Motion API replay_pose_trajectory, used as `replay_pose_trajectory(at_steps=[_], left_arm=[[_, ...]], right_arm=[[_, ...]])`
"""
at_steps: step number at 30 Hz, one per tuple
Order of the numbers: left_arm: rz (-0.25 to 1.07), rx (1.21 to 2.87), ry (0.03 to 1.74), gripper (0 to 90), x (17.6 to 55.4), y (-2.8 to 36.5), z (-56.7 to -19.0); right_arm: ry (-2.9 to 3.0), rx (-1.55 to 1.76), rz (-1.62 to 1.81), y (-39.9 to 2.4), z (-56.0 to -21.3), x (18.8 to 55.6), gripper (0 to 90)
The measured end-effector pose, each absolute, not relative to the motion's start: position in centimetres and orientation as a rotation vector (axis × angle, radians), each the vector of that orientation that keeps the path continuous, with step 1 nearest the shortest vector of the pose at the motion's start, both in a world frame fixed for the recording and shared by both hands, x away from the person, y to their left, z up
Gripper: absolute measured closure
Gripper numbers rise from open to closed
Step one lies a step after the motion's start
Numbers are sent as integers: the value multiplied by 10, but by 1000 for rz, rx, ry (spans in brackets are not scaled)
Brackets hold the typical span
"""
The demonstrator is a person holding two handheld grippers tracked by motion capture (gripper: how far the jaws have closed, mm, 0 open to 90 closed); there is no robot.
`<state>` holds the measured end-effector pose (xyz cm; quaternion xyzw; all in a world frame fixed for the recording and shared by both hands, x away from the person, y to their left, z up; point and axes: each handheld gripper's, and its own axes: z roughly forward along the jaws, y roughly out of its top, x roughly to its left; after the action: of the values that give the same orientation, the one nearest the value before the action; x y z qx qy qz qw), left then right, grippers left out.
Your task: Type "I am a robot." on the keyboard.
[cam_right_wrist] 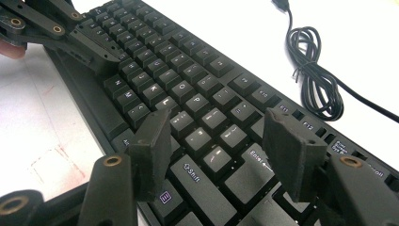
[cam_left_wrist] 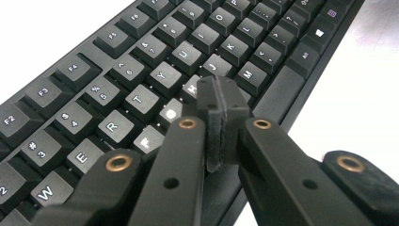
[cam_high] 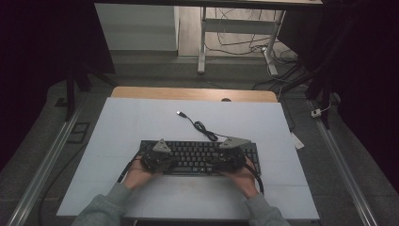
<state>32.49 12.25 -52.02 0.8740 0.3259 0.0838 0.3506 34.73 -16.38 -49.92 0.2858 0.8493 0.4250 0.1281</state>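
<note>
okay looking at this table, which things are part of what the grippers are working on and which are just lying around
In the job:
keyboard
left gripper, shut, tip over the G and H keys
right gripper, open above the Shift and Enter keys

Lying about:
coiled cable with its USB plug
white mat

The keyboard (cam_high: 200, 157) lies on the surface (cam_high: 131, 127), near the person's edge. Its coiled cable (cam_high: 203, 128) lies behind it. The left gripper (cam_high: 155, 160) and right gripper (cam_high: 230, 157) sit over its two ends.
</note>
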Motion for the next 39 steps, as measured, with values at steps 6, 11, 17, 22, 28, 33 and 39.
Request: replay_pose_trajectory(at_steps=[6, 11, 17, 22, 28, 33, 39], left_arm=[[228, 2260, 839, 889, 325, 123, -520], [252, 2184, 839, 889, 324, 131, -511], [287, 2078, 903, 787, 326, 146, -502], [324, 2021, 975, 542, 328, 156, -499], [342, 2010, 1012, 424, 330, 163, -498], [348, 2018, 1019, 397, 330, 166, -497], [343, 2028, 1031, 377, 332, 167, -499]], right_arm=[[2471, 831, 1233, -164, -500, 348, 428], [2472, 829, 1230, -164, -500, 348, 427], [2464, 836, 1233, -165, -499, 348, 426], [2464, 838, 1228, -166, -499, 349, 425], [2467, 838, 1225, -166, -500, 350, 424], [2466, 838, 1226, -167, -500, 350, 424], [2469, 837, 1222, -166, -500, 349, 424]])
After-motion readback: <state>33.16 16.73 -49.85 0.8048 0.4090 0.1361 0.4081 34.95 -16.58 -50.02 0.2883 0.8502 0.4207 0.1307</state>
